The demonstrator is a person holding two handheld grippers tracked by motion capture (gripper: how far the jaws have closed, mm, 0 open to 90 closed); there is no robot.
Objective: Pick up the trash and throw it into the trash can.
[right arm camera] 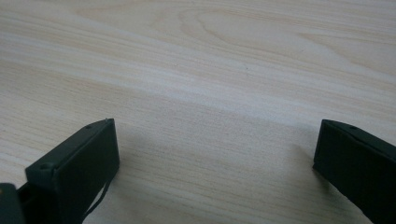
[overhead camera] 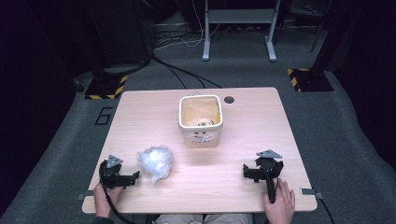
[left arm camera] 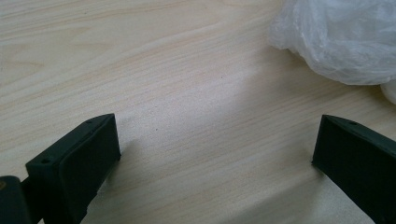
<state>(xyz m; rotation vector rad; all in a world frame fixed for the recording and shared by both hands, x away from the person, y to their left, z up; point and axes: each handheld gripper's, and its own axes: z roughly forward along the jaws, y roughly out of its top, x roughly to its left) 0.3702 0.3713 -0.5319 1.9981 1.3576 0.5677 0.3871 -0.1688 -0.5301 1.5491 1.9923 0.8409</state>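
L gripper (left arm camera: pixel 215 140): jaws wide apart, nothing btwn, low over the table (left arm camera: pixel 140 70). Crumpled clear plastic bag (left arm camera: pixel 341 37) lies just ahead & off past the R jaw, untouched, prob next to grab. R gripper (right arm camera: pixel 215 140): jaws spread too, empty, bare wood ahead. Farthest, the white bin (overhead camera: pixel 201 119), open top up, likely where the bag goes.
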